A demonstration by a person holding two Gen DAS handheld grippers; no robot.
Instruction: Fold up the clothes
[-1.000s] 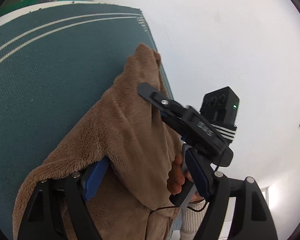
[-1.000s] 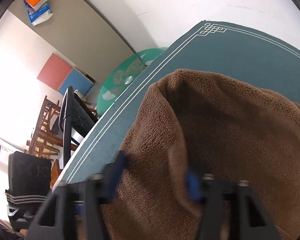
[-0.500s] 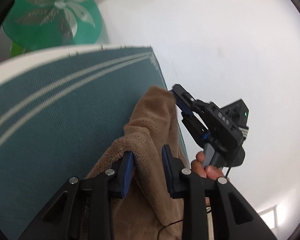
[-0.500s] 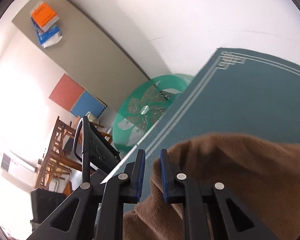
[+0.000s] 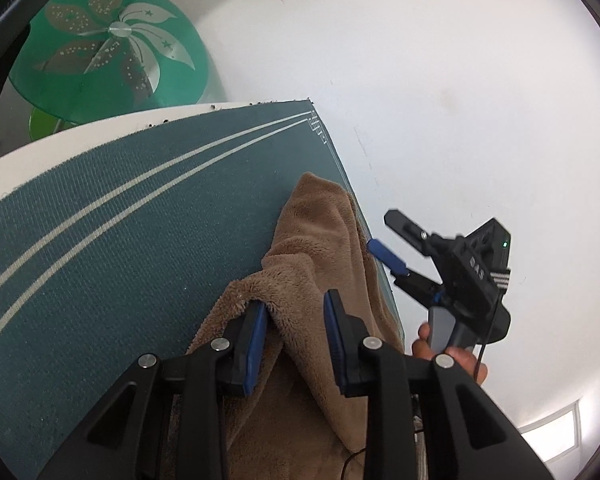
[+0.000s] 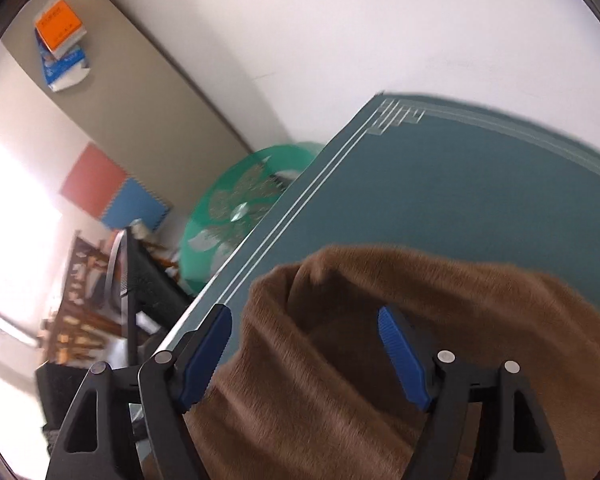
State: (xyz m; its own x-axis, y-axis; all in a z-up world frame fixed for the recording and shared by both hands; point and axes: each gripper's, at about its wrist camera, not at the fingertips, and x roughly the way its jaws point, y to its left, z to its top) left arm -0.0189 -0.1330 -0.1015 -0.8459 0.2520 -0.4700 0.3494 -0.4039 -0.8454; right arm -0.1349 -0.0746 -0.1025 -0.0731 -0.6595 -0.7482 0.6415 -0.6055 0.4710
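A brown fleece garment (image 5: 320, 264) is heaped along the right edge of a teal mat (image 5: 120, 232) with pale border lines, which is spread over a white table (image 5: 80, 132). Beyond the table's far left corner a round green glass tabletop (image 5: 108, 44) with a flower pattern is seen, and a white wall fills the space to the right. In the right wrist view, red and blue foam tiles (image 6: 112, 188) lean against a wall at the far left, a black chair (image 6: 140, 280) stands near the table, and an orange and blue stack of boxes (image 6: 60, 44) lies on top of a beige cabinet.

A fold of the fleece is pinched by the left gripper (image 5: 296, 320), its blue pads pressed into the pile from both sides. The right gripper (image 6: 304, 344) is pointed steeply down over the garment's right part; its jaws are opening, with the fleece lying between and below them but not pressed by the pads. In the left wrist view, it is seen just beyond the mat's right edge, its handle gripped by a hand (image 5: 448, 356).
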